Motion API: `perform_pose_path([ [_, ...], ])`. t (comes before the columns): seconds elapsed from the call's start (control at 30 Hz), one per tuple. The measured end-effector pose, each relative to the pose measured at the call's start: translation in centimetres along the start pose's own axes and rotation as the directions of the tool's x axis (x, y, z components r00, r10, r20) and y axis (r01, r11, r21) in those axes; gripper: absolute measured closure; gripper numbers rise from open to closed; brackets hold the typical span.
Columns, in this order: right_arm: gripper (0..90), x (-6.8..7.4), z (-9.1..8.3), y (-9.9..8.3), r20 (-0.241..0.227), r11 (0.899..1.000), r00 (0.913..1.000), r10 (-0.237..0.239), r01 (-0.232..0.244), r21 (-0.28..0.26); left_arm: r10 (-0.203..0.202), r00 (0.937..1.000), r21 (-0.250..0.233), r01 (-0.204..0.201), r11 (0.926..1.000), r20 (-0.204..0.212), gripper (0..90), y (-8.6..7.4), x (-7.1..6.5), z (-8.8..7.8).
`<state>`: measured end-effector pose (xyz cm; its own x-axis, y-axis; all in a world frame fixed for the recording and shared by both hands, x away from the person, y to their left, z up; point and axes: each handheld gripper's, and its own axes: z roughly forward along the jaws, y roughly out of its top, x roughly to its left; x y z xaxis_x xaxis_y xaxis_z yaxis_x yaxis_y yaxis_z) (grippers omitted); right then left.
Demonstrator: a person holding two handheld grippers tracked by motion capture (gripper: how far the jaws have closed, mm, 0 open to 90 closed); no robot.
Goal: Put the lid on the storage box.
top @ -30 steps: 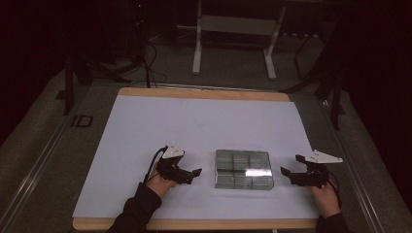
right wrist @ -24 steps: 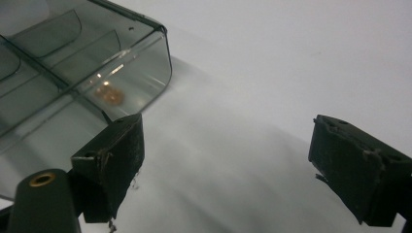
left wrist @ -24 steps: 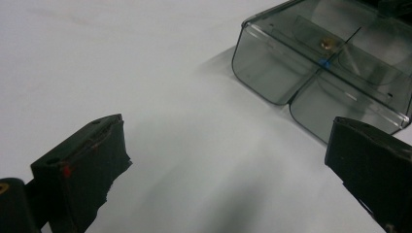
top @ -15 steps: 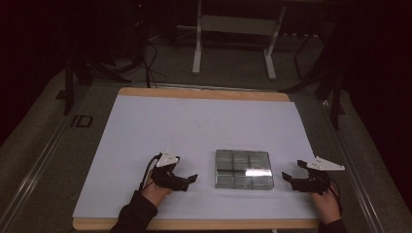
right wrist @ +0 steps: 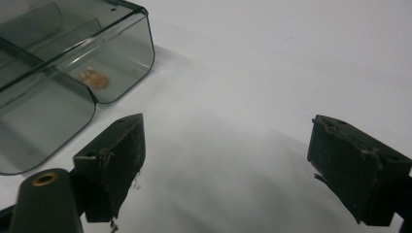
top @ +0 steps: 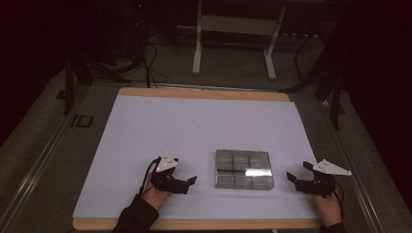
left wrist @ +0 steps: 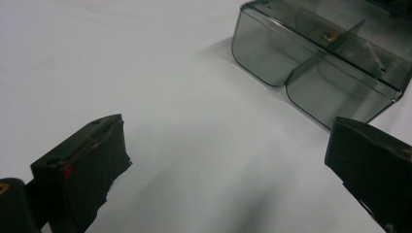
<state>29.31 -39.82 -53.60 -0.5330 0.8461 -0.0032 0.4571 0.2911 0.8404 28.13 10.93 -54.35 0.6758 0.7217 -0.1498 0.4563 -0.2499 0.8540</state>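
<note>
a clear smoky plastic compartment box (top: pixel 243 169) is flanked on the white desk (top: pixel 184 126) by the left gripper (top: pixel 190 180) and right gripper (top: pixel 291 177), fingers spread wide, nothing grasped.

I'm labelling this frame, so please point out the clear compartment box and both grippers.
clear compartment box (top: pixel 243 169): high view, middle of its lid.
left gripper (top: pixel 190 181): high view, between its jaw tips.
right gripper (top: pixel 291 177): high view, between its jaw tips.
</note>
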Motion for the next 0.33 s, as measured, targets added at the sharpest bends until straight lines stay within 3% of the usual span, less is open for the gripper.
perform_pose_path([
  [0.17, 13.6, -0.13, -0.16, -0.13, 0.007, 1.000, 0.9998, 0.018, -0.018, -0.016, -0.012, 0.9994, -0.044, 0.011, 0.9990, -0.032, 2.0, -0.24, 0.00, -0.39],
  [0.33, 13.7, -0.16, -0.33, -0.24, 0.014, 0.999, 0.9996, 0.023, -0.023, -0.035, 0.010, 0.9988, -0.048, -0.012, 0.9988, -0.049, 2.0, -0.28, -0.32, -0.42],
])
